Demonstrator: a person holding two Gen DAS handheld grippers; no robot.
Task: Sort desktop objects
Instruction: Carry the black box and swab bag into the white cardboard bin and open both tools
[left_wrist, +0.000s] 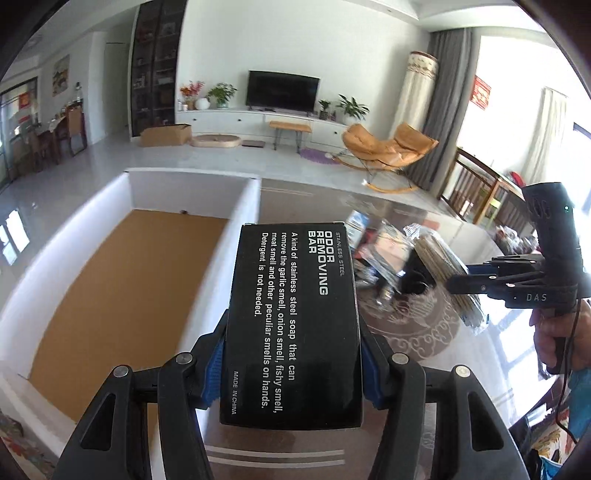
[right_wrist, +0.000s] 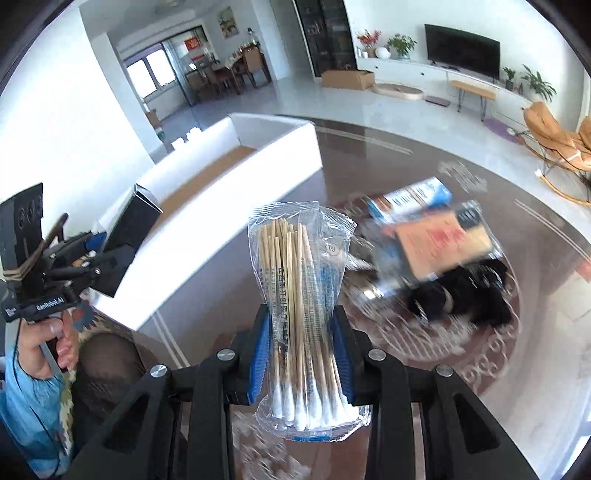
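Note:
My left gripper (left_wrist: 291, 363) is shut on a black box (left_wrist: 293, 325) printed "Odor Removing Bar", held in the air beside the right wall of a white storage box (left_wrist: 255, 199) with a brown floor. My right gripper (right_wrist: 303, 354) is shut on a clear bag of wooden cotton swabs (right_wrist: 297, 295), squeezed at its middle and lifted above the table. In the right wrist view the left gripper (right_wrist: 92, 273) with its black box (right_wrist: 125, 243) shows at the left, in front of the white storage box (right_wrist: 258, 170). In the left wrist view the right gripper (left_wrist: 465, 284) holds the swab bag (left_wrist: 439, 258).
On the dark glossy table (right_wrist: 535, 332) lies a pile: a blue-and-white carton (right_wrist: 410, 199), an orange packet (right_wrist: 439, 240) and a black object (right_wrist: 476, 295). A person's hand (right_wrist: 44, 347) and blue sleeve (right_wrist: 29, 413) are at the left. A living room lies behind.

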